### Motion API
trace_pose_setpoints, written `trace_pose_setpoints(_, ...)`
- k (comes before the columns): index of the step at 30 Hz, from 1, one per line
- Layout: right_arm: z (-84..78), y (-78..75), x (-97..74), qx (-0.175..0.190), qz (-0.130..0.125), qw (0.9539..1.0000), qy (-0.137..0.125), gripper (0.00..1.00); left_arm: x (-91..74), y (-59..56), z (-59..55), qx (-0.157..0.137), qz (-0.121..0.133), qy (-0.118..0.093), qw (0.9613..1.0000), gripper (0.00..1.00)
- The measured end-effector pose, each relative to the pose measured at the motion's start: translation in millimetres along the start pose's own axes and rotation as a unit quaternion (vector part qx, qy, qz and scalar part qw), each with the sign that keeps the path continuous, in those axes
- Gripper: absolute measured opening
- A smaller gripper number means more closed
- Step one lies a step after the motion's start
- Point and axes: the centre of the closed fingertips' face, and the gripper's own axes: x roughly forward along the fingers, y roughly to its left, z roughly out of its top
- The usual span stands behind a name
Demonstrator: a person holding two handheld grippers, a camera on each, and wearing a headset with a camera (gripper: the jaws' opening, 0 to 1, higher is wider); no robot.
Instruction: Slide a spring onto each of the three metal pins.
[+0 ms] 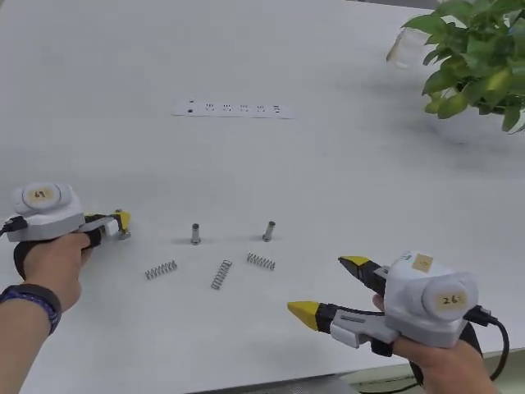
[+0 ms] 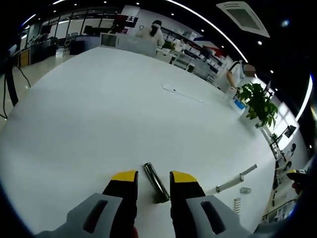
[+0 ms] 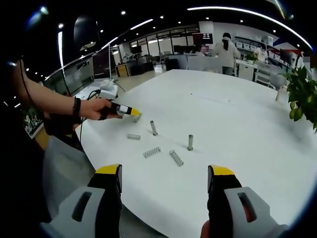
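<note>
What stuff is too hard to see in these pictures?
- Head view: the left gripper covers most of one pin.
- Left gripper view: the jaws stand either side of that pin; whether they pinch it is unclear.
- Head view: the plant is cut off by the top and right edges.
- Head view: the power strip is too small to count its sockets.

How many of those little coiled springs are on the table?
3. All lie loose on the white table: a left spring, a middle spring and a right spring. None looks hidden.
</note>
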Motion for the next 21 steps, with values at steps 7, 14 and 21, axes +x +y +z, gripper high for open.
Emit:
trace_pose_setpoints(7,1.3,-1.2,1.0,-0.001,0.001,1.0000,0.002,0.69,9.4,0.3,-0.4,-0.006,0.013,0.004,0.9999,0.12)
trace_pose_setpoints(14,1.8,0.5,3.0,-0.005,0.004,1.0000,0.005,0.69,13.1,0.8,3.0,0.021,0.018,0.006,0.9996,0.07)
trace_pose_setpoints(21,1.4,0.0,3.0,-0.006,0.003,1.0000,0.007,0.69,15.1,-1.1,1.3,0.085,0.015,0.035,0.9957,0.02)
